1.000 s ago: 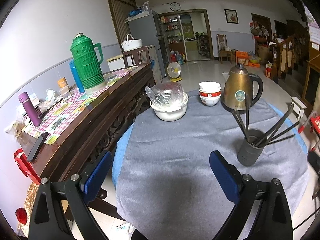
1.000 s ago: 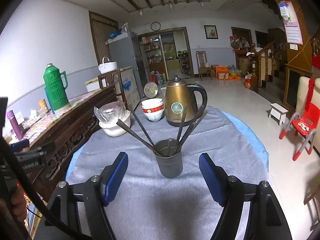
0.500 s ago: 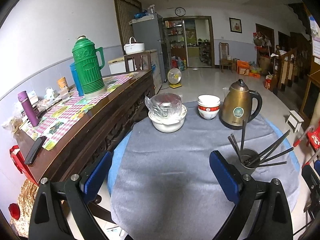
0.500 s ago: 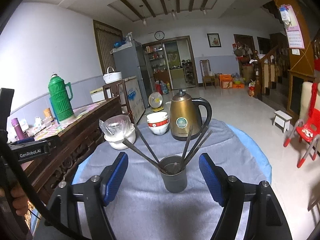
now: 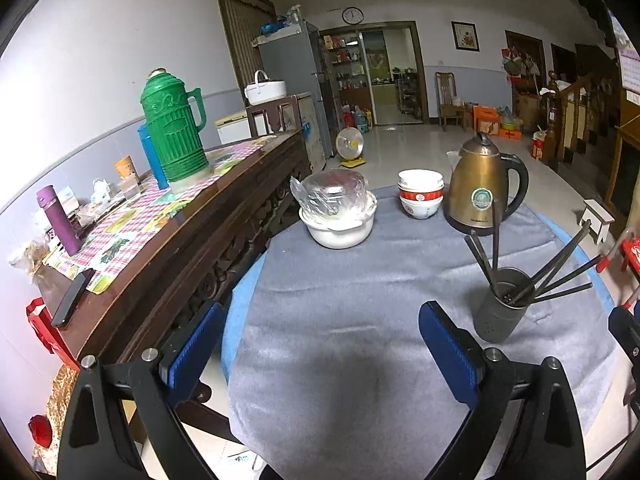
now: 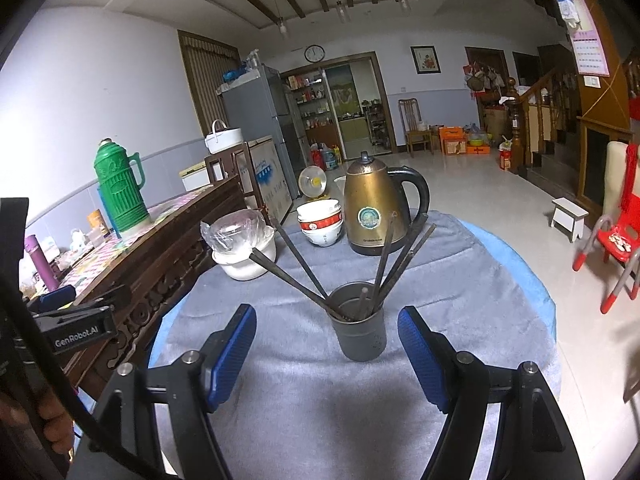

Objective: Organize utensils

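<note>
Chopsticks [image 6: 304, 268] splay from the holder [image 6: 360, 334] at my right gripper's [image 6: 326, 346] twelve o'clock; both grippers' fingers apart, empty. Clipping one could topple it.

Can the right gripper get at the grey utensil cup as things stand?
Probably yes. The right gripper is open, and the utensil cup stands straight ahead between its fingers' lines on bare grey cloth. Only the splayed chopsticks lean outward above the cup.
</note>
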Action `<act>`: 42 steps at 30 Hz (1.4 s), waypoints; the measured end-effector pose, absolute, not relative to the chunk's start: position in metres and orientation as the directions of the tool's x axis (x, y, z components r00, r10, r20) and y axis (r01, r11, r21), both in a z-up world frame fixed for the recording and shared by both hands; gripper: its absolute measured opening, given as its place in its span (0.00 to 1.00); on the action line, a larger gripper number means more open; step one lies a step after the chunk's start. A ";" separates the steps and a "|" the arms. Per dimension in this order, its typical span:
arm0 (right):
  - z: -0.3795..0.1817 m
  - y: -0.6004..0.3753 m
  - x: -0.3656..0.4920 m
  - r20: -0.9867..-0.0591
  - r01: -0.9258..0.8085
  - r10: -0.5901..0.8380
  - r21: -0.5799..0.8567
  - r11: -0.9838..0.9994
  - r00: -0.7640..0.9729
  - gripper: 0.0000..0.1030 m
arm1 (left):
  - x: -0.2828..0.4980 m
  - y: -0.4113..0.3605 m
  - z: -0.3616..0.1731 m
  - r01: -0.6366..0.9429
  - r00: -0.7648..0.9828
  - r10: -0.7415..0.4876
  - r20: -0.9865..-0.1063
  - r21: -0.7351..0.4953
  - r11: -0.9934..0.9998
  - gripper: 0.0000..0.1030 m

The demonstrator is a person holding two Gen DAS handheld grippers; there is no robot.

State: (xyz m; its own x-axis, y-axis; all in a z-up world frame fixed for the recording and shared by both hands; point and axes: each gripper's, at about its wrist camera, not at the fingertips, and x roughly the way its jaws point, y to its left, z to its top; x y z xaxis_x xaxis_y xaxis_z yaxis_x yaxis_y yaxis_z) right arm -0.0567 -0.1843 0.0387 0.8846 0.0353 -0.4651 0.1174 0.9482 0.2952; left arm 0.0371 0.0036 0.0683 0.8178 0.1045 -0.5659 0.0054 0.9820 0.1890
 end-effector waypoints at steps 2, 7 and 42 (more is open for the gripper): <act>0.041 -0.179 -0.055 -0.464 0.118 0.030 0.286 0.951 0.885 0.75 | 0.036 0.008 0.069 0.006 0.822 0.101 -0.561 0.185 0.983 0.95; 0.043 -0.165 -0.052 -0.472 0.112 0.023 0.257 0.960 0.881 0.75 | 0.036 0.020 0.070 -0.005 0.826 0.100 -0.555 0.170 0.986 0.95; 0.053 -0.156 -0.067 -0.456 0.128 -0.004 0.242 0.962 0.890 0.75 | 0.022 0.033 0.076 -0.011 0.843 0.088 -0.531 0.146 0.989 0.95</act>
